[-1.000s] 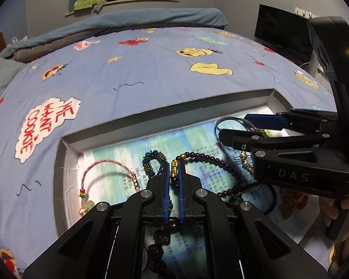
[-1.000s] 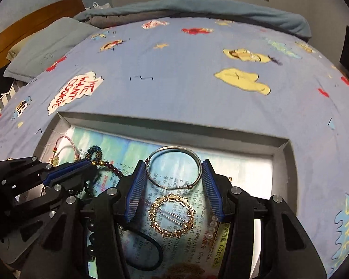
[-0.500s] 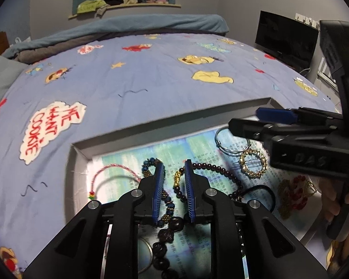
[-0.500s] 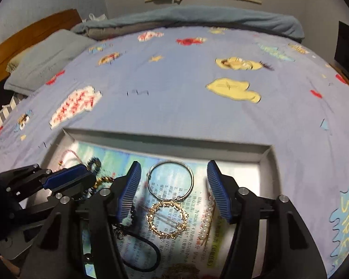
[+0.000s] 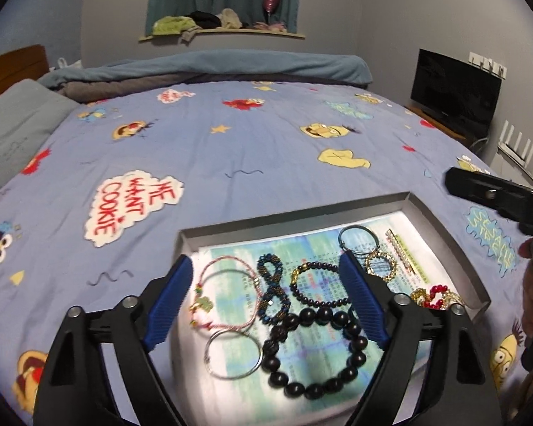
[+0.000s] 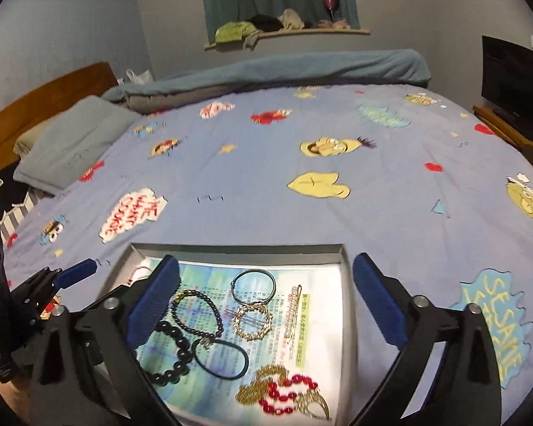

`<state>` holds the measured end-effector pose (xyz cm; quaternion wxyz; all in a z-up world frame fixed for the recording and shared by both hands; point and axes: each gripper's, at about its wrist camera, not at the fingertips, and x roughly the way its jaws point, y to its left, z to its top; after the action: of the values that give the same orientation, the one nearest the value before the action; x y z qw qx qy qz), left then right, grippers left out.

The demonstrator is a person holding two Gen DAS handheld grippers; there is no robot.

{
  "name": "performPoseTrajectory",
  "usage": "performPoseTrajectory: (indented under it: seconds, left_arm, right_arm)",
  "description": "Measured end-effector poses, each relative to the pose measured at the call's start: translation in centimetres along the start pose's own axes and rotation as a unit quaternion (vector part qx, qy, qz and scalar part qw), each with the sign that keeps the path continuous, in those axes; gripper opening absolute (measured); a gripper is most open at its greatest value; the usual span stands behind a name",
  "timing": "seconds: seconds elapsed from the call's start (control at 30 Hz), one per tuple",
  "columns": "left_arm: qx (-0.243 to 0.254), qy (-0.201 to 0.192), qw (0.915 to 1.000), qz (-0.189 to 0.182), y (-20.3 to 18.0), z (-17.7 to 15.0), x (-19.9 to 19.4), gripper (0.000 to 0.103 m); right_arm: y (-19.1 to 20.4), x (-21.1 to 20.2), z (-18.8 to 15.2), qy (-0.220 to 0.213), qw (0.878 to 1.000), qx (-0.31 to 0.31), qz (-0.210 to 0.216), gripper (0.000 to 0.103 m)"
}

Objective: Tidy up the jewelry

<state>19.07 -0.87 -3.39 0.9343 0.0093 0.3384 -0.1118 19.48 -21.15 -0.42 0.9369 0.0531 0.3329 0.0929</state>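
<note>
Your left gripper [image 5: 266,305] gapes wide, empty. The large black-bead bracelet [image 5: 314,351] lies at six o'clock, nearest it. Your right gripper [image 6: 266,305] is also spread, empty.

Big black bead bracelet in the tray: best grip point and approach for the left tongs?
Pinch one bead on the near arc of the big black bead bracelet, coming straight down. It lies flat, and that arc is clear, while its far-left beads sit against the blue beaded bracelet.
</note>
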Motion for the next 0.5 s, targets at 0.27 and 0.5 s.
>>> performPoseTrajectory:
  seconds: [0.27, 0.5]
  left_arm:
    - [0.008, -0.003, 0.9997, 0.024, 0.7, 0.1, -5.4, 0.094]
    - [0.027, 0.004, 0.9982, 0.054, 1.4, -1.0, -9.7, 0.095]
  right_arm:
    - [0.2, -6.6, -0.1, -0.033, 0.999, -0.003, -0.011, 0.097]
    - [-0.4, -10.9, -2.2, -0.039, 0.999, -0.016, -0.027, 0.097]
